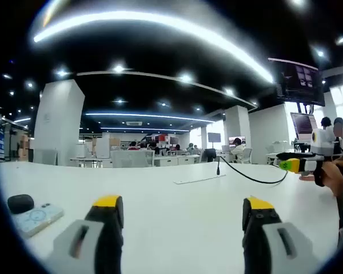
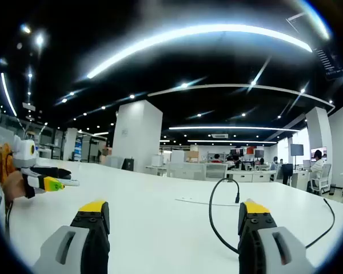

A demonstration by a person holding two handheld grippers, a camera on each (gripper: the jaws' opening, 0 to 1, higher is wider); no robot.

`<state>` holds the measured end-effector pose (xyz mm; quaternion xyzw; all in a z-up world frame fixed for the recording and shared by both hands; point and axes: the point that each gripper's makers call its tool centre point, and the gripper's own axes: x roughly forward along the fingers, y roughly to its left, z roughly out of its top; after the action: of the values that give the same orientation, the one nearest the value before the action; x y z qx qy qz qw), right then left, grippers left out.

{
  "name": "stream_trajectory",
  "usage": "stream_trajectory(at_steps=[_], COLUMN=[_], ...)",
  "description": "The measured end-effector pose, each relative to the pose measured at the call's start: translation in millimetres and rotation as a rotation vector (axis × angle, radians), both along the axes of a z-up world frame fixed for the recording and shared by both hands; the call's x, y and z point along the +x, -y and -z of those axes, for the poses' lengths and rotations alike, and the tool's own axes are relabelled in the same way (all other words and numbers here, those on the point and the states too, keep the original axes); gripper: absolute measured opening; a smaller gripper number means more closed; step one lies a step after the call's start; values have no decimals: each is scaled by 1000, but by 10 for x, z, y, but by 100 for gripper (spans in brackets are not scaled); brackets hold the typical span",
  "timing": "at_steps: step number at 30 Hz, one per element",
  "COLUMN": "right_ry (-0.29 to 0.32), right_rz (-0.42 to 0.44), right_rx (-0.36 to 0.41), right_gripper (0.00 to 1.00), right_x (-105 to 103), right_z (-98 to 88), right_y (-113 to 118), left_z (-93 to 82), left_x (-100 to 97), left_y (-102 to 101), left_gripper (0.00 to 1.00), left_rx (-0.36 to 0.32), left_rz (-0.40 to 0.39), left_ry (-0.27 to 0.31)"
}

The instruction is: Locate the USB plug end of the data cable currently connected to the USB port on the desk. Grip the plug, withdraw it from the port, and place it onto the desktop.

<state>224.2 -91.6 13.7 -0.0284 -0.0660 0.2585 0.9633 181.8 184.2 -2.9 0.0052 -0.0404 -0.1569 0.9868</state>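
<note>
My left tool (image 1: 183,214) and right tool (image 2: 172,217), both spread wide and empty above the white bench (image 2: 160,217); black data cable (image 2: 217,214) looping across it, its USB plug (image 2: 236,197) standing upright in the port; phone (image 1: 37,220) at left.

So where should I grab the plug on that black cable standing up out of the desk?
Probably the plug body itself, just above the flat port strip, not the black cable. It stands upright, so come in level from the near side with the right tool, whose jaws are open, close on its two sides, then pull straight up. Its finer shape is too small to tell.
</note>
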Motion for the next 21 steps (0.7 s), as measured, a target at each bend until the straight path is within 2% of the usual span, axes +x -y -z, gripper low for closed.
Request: stream_trajectory(at_steps=[6, 14, 21], right_ry=[-5, -8, -10], right_rz=[6, 2, -3], right_rx=[9, 31, 36], right_gripper=[90, 76, 73], right_x=[9, -5, -6], right_z=[0, -27, -31], right_y=[26, 58, 49], left_z=[-15, 29, 28], left_x=[-8, -4, -3], left_y=[-19, -11, -56], left_gripper=[82, 75, 72], left_rx=[-8, -33, -61], left_rz=[-8, 8, -1], left_ry=[5, -22, -31])
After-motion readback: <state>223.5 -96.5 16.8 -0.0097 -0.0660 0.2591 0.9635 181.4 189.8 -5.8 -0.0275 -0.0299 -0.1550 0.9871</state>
